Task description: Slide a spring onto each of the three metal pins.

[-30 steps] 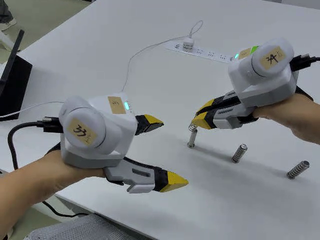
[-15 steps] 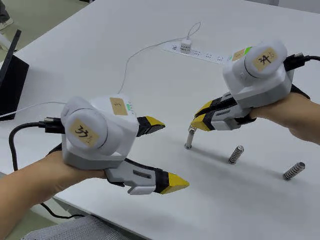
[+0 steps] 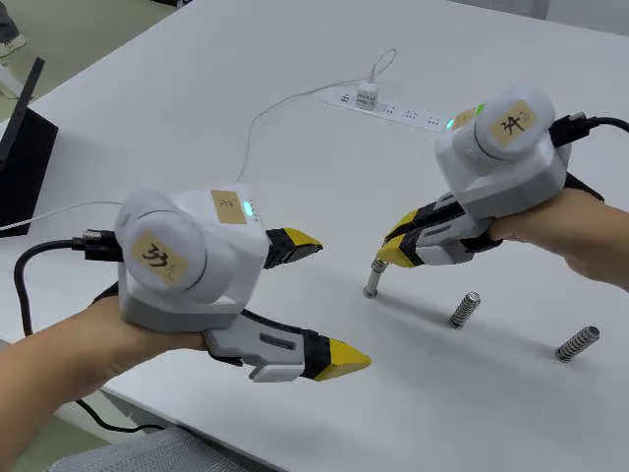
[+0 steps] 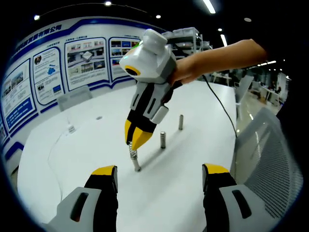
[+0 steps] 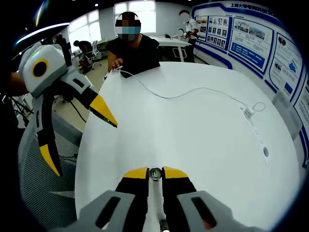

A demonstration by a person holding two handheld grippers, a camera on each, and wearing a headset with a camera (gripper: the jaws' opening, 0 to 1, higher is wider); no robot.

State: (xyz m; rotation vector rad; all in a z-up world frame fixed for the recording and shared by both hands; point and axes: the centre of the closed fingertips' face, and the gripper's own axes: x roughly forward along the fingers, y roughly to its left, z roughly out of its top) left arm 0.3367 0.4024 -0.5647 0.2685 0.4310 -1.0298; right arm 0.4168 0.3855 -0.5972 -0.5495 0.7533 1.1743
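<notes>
Right gripper (image 5: pixel 155 175) pinches the spring (image 4: pixel 131 152) — seated atop the pin (image 3: pixel 371 285).

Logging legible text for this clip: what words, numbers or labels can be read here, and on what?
"33": handwritten on the tan paper label of the white, yellow-tipped left tool.
"34": handwritten tan tag on the matching right tool, shut on a small metal spring.
Smaller top sticker: blurred.
Blue wall posters: too small.
</notes>
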